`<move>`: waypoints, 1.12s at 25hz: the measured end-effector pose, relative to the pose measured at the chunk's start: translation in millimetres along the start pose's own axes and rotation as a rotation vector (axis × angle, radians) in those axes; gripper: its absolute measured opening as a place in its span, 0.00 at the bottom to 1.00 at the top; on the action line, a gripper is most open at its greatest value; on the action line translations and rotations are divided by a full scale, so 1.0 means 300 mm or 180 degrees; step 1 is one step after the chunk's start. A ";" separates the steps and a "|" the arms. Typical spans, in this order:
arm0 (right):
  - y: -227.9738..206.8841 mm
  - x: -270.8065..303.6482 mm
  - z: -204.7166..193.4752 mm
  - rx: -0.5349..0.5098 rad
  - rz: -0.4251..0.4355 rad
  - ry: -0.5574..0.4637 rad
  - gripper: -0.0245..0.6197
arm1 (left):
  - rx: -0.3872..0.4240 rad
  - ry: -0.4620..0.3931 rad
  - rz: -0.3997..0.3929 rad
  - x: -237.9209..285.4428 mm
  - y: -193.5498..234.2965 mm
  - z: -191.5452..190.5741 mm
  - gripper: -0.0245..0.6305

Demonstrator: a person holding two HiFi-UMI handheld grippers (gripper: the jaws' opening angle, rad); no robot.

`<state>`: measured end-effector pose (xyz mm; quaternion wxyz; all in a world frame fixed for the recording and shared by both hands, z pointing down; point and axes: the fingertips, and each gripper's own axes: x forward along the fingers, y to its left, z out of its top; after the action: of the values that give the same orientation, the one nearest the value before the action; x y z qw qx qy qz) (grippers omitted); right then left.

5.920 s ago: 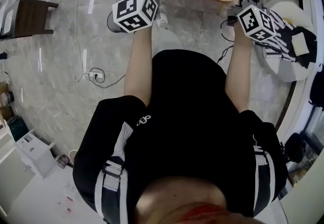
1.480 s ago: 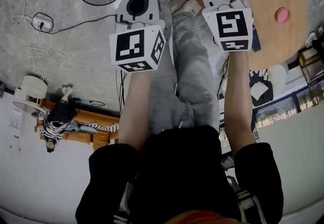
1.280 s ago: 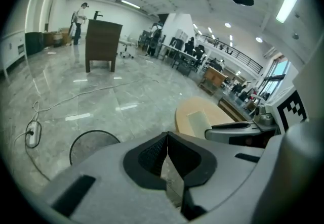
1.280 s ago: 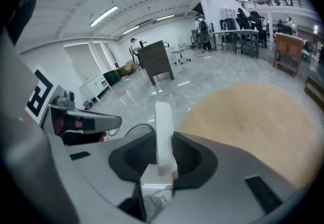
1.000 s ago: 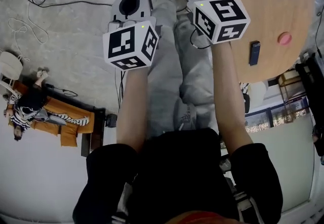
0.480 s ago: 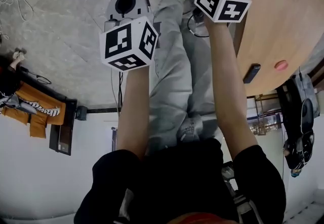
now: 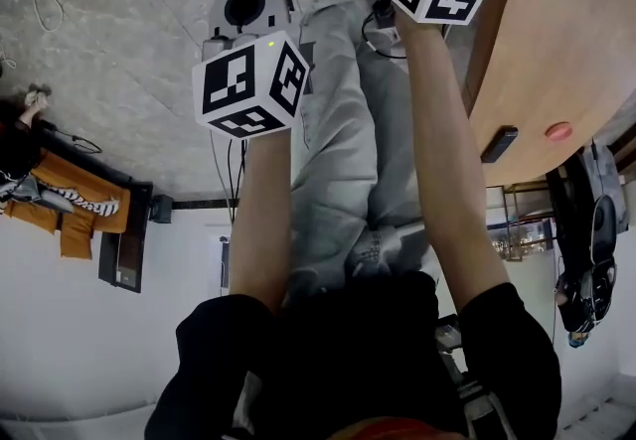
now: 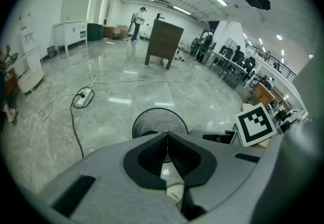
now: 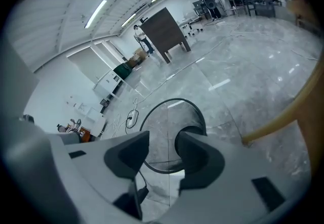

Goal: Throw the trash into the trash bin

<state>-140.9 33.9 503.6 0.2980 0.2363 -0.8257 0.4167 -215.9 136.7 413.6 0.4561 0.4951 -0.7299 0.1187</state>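
**Right tongs opened wide over the bin, with nothing between them**

Above the grey polished stone floor (image 9: 243,66) and beside the round wooden table (image 7: 566,41), the black wire-mesh trash bin (image 9: 163,134) stands upright just below and ahead of both tongs, its round mouth facing up and its axis vertical. The right tongs (image 9: 162,143) have just been opening and stand well apart over that mouth with nothing between them, so the trash has most likely dropped in and this throw looks done. The trash shows in no view, so its lie and long axis cannot be told. The left tongs (image 8: 167,137) are closed tip to tip. A pale sliver (image 8: 169,180) shows in the hollow behind their tips, and I cannot tell what it is.
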 end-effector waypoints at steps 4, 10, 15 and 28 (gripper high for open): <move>-0.021 -0.135 0.013 0.0192 -0.0056 -0.0234 0.25 | 0.0231 0.0009 -0.0184 0.005 -0.084 0.045 0.05; -0.036 -0.266 0.025 0.0603 -0.0086 -0.0653 0.08 | 0.0582 0.0088 -0.0539 0.123 -0.192 0.115 0.05; -0.049 -0.513 0.072 0.0932 -0.0197 -0.1113 0.07 | 0.1025 0.0186 -0.0937 0.087 -0.431 0.152 0.05; -0.305 -1.286 -0.075 0.1628 -0.1398 -0.2295 0.07 | 0.2117 0.0456 -0.1971 -0.095 -1.114 -0.003 0.05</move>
<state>198.6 57.8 298.6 0.0066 0.5995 -0.6781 0.4251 65.0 -6.3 298.9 0.3356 0.7999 -0.4366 0.2385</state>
